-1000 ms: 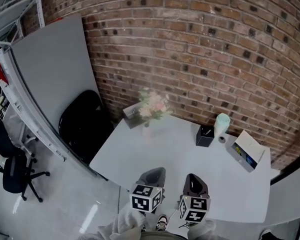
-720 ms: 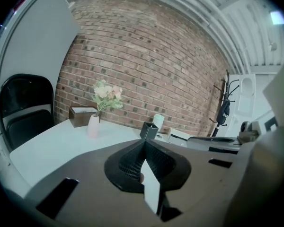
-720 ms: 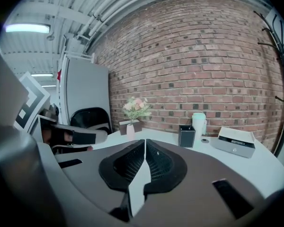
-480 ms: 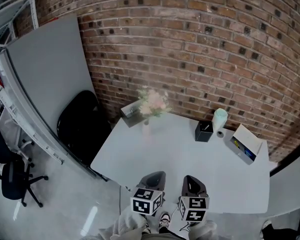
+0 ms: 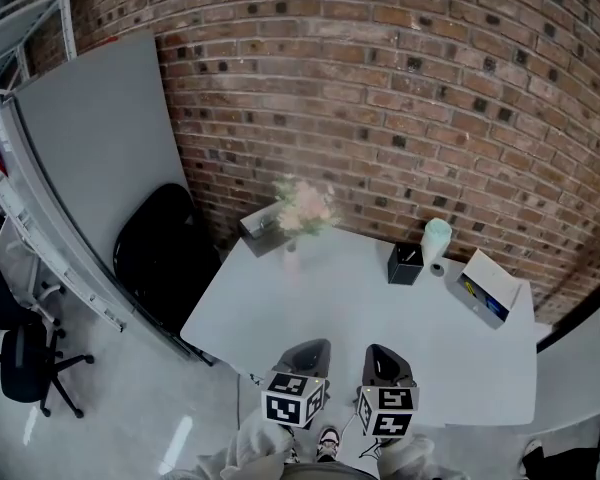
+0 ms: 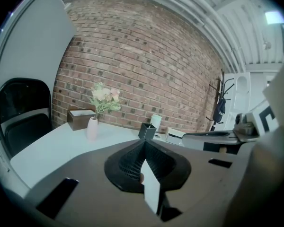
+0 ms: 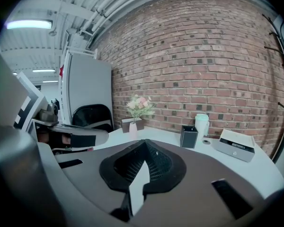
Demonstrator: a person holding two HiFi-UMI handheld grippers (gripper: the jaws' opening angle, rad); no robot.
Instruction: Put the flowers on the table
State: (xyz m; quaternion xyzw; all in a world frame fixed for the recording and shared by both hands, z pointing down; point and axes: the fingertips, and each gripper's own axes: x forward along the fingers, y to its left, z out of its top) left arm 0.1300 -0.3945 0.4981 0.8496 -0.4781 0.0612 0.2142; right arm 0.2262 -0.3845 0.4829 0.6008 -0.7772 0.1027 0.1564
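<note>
A bunch of pale pink and white flowers (image 5: pixel 302 208) stands in a small pink vase (image 5: pixel 291 258) at the far left corner of the white table (image 5: pixel 280 313). My left gripper (image 5: pixel 307 352) and right gripper (image 5: pixel 384 360) hover side by side over the table's near edge, well short of the vase. Both are shut with nothing between the jaws. The left gripper view has the flowers (image 6: pixel 104 96) and vase (image 6: pixel 92 128) ahead to the left, beyond the closed left gripper (image 6: pixel 144 148). From the closed right gripper (image 7: pixel 144 148), the flowers (image 7: pixel 140 103) are straight ahead and far off.
A brown box (image 5: pixel 260 230) sits behind the vase. A black pen holder (image 5: pixel 405 264), a pale green cup (image 5: pixel 437 240) and a white box (image 5: pixel 488 290) line the table's far right. A black chair (image 5: pixel 165 253) and a grey partition (image 5: pixel 100 148) stand left; a brick wall runs behind.
The head view has shifted slightly. Both grippers stay side by side at the table's near edge with jaws shut, and the flowers have not moved.
</note>
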